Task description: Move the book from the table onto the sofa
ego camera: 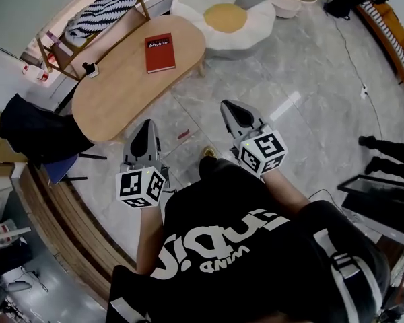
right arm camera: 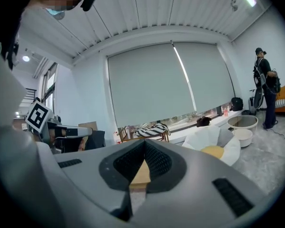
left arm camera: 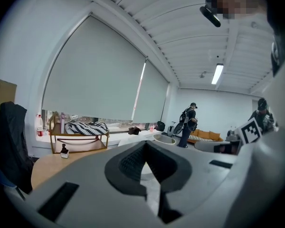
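— The claws, nearest us?
— The left gripper (ego camera: 147,125) and the right gripper (ego camera: 230,106) are both closed and empty.
— And the book?
— The red book (ego camera: 159,52) lies flat on the wooden table (ego camera: 114,94), beyond them. The white cushioned seat (ego camera: 188,5) is farther off.

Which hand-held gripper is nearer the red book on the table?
Left, narrowly. The left hand-held gripper hovers off the table edge nearest the red book; the right hand-held gripper is over floor, farther right.
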